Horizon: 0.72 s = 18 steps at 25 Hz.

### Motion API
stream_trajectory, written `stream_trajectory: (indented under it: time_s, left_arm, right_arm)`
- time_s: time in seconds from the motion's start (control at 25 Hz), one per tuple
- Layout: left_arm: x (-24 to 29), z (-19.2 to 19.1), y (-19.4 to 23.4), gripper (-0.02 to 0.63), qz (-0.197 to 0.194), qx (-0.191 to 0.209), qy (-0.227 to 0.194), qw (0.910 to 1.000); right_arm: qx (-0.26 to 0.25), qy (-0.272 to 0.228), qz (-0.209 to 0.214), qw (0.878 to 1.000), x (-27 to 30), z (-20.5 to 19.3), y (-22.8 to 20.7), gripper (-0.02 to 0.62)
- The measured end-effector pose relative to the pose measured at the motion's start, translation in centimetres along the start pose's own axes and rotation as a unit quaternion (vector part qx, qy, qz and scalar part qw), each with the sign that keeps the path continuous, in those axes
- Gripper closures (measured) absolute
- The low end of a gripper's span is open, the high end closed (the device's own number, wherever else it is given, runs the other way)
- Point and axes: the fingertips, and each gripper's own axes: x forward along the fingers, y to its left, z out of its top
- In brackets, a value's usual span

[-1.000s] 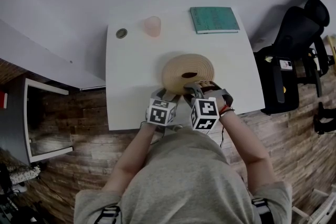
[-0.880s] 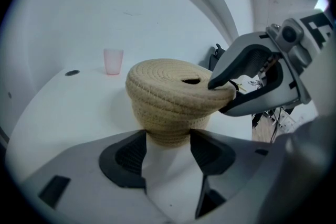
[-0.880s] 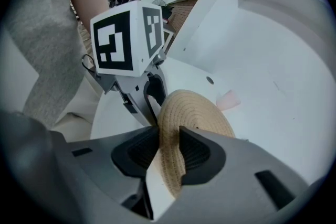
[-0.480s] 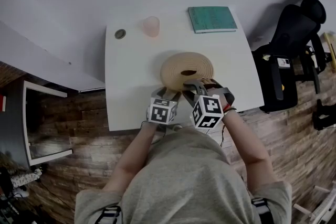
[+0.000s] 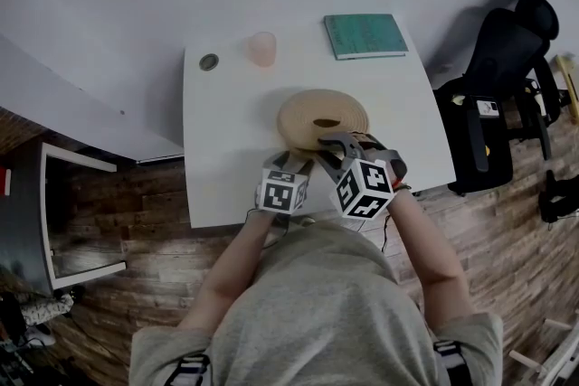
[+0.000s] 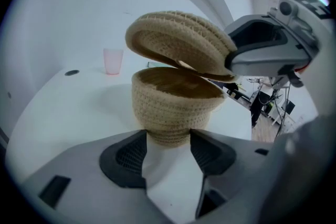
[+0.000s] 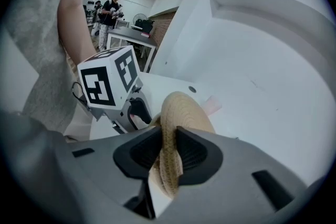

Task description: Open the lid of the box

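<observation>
On the white table (image 5: 217,158), at the middle of the head view, your woven box (image 6: 170,105) stands close to the near edge, and I judge the job roughly half done. Its lid (image 6: 178,42) is already tilted. It stands clear of the rim toward the left of the left gripper view, so the dark inside shows, and sits low over the rim, perhaps touching it, toward the right. What is left is to carry the lid fully clear or tip it right back. Your left gripper (image 6: 168,139) has its jaws partly apart around the foot of the box, and the pad tips seem to bear on it from both sides to steady it. Your right gripper (image 7: 167,147) has just been closing its jaws, and they now pinch the lid's rim, which runs edge-on between the pads. The head view gives only the lid's top, hiding the box and the gap beneath. The left gripper view alone shows that gap. The right gripper view alone proves the pinch, and it catches people standing at its upper left. Only the head view shows the green book (image 5: 365,33) at the table's far edge, while the pink cup (image 5: 262,48) shows in more than one view.
</observation>
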Motion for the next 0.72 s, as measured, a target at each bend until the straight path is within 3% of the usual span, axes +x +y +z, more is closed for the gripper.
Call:
stream_trajectory:
  time_s: [0.44,0.72]
  left_arm:
    - [-0.1,0.0,0.0,0.371,0.005,-0.003,-0.003,1.0000]
    - [-0.3,-0.1,0.1,0.371,0.014,0.000,-0.004,0.9999]
  right_arm:
    - [0.084,-0.048,-0.036,0.995,-1.5,1.0,-2.6,0.509]
    - [0.148,-0.087,-0.080,0.982,-3.0,1.0,-4.8,0.511]
